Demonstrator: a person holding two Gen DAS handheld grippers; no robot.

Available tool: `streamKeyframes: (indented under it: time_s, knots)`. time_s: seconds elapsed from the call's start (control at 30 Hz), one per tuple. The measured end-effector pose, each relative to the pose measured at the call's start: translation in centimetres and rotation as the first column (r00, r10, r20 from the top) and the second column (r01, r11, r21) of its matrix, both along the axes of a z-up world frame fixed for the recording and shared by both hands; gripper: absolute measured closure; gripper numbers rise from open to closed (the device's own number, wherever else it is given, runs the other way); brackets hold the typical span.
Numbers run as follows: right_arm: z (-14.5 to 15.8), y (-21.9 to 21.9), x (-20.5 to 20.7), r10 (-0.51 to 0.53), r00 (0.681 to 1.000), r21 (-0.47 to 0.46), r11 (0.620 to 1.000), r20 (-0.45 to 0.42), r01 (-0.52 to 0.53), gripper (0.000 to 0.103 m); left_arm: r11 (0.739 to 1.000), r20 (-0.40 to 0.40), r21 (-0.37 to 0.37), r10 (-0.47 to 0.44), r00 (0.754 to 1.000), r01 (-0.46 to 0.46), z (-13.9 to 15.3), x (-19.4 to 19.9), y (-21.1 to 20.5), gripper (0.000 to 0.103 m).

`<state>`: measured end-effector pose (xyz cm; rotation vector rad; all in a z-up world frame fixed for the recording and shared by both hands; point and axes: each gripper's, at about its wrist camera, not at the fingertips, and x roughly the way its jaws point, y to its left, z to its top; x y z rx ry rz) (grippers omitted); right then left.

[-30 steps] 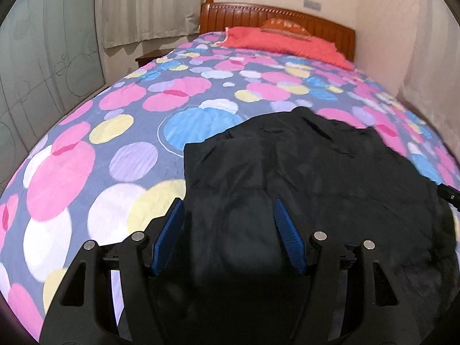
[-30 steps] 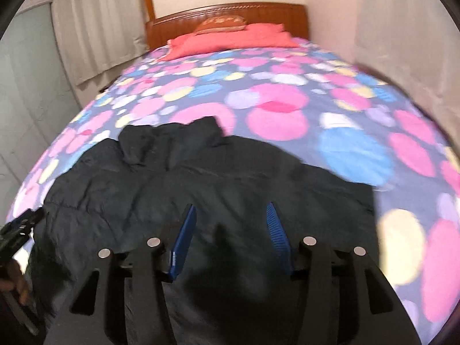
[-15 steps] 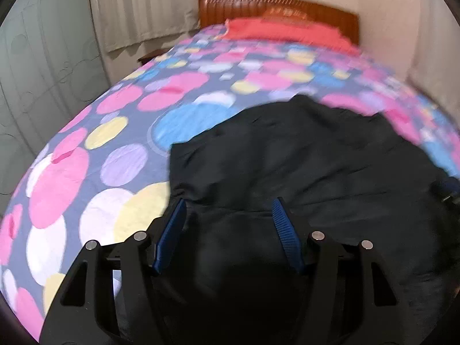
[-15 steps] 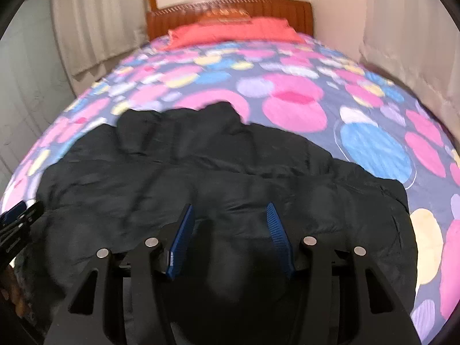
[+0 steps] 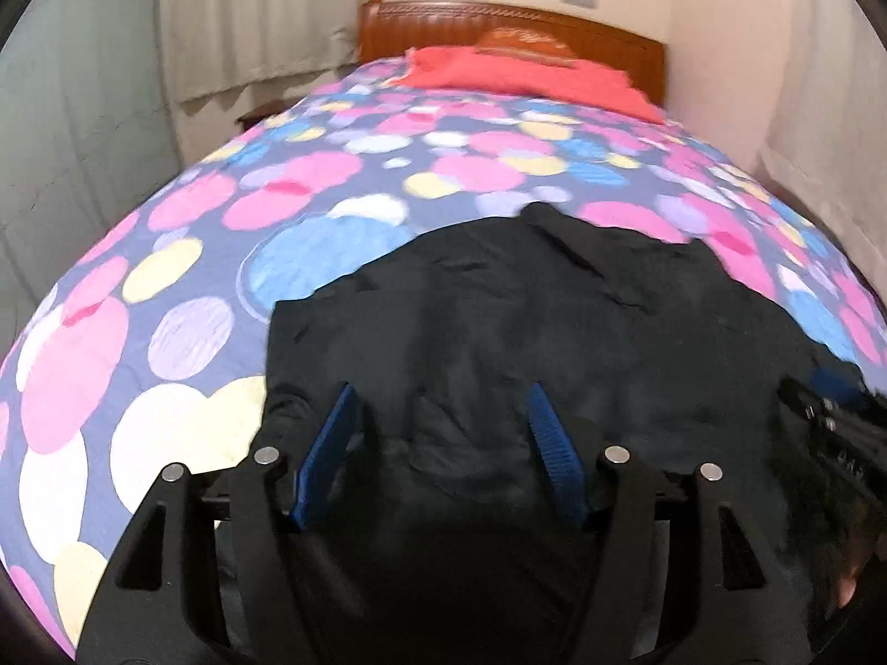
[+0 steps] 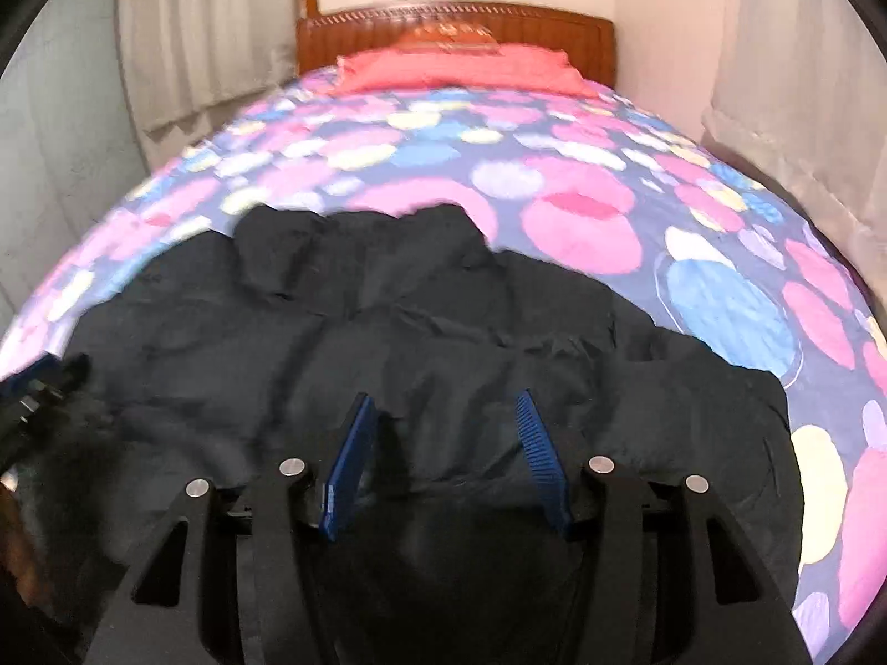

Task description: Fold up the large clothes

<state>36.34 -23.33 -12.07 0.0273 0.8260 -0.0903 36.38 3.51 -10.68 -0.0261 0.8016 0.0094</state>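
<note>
A large black jacket [image 5: 526,321] lies spread on the bed, its collar toward the headboard; it also shows in the right wrist view [image 6: 399,332]. My left gripper [image 5: 441,404] is open, low over the jacket's near left part, its blue pads apart with nothing between them. My right gripper [image 6: 443,415] is open over the jacket's near right part. Each gripper shows at the edge of the other's view: the right one [image 5: 831,421], the left one [image 6: 33,393].
The bed has a polka-dot cover [image 5: 183,288] in pink, blue and yellow. A red pillow [image 5: 515,72] and a wooden headboard [image 5: 499,16] stand at the far end. Curtains [image 5: 249,16] hang at the left, a wall [image 6: 776,83] at the right.
Both grippers have moved forward and lower over the jacket; the jacket fills more of both views. Both stay open.
</note>
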Motion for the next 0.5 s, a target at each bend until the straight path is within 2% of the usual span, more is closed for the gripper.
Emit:
streamKeyframes:
  time_s: [0.03, 0.1, 0.23, 0.37, 0.5]
  knots:
    - [-1.0, -0.2, 0.5, -0.002, 1.000, -0.012, 1.000, -0.023, 0.002, 0.045, 1.000, -0.045, 0.016, 0.019, 0.999, -0.019, -1.0, 0.9, 0.3, 0.039]
    - [-2.6, -0.6, 0.8, 0.009, 1.000, 0.024, 1.000, -0.022, -0.008, 0.044, 0.999, -0.117, 0.047, -0.006, 0.993, 0.012, -3.1, 1.9, 0.0, 0.035]
    - [-1.5, -0.8, 0.0, 0.016, 1.000, 0.030, 0.999, -0.024, -0.015, 0.044, 0.995, -0.093, 0.100, -0.007, 0.996, 0.016, -2.8, 1.4, -0.8, 0.036]
    - [0.2, -2.2, -3.8, 0.013, 1.000, 0.051, 0.999, -0.008, -0.013, 0.044, 0.999, -0.072, 0.044, -0.011, 0.997, 0.014, -0.9, -2.2, 0.7, 0.036]
    - [1.5, -5.0, -9.8, -0.017, 1.000, 0.064, 0.998, -0.008, 0.018, 0.041, 1.000, -0.065, -0.001, -0.010, 0.998, 0.010, 0.5, -7.7, 3.7, 0.033]
